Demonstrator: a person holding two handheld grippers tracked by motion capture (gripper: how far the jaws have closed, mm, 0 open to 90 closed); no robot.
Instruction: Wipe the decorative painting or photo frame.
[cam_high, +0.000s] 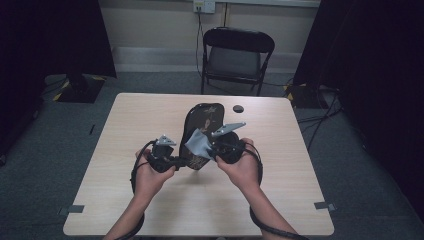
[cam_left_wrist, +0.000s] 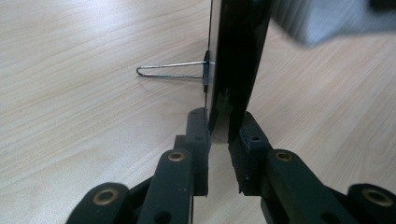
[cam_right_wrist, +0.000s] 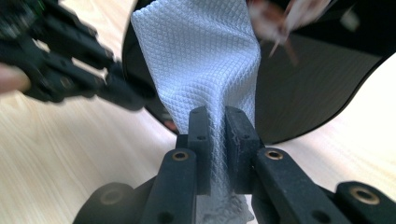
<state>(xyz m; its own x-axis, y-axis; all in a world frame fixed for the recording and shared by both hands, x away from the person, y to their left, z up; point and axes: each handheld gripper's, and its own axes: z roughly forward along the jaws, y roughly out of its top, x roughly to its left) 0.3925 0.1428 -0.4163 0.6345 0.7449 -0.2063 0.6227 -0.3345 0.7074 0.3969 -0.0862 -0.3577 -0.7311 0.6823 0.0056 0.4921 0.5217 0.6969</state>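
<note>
While the light wood surface (cam_high: 150, 130) sits in a dim room with grey carpet, a black folding chair (cam_high: 236, 57) stands past its far edge. Left tongs (cam_left_wrist: 219, 135) are clamped on the near edge of a black oval plaque (cam_high: 202, 125) held upright mid-surface. Right tongs (cam_right_wrist: 217, 126) pinch a grey cloth (cam_right_wrist: 201, 60) against the plaque's face. Small black disc (cam_high: 238, 108) lies near the far edge; plenty of bare wood either side.

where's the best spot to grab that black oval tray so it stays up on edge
Grip the tray by its thin rim at the near end, coming from the left as the left gripper does: it stands on edge, so the rim fits between the jaws and the face stays free for the cloth.
</note>
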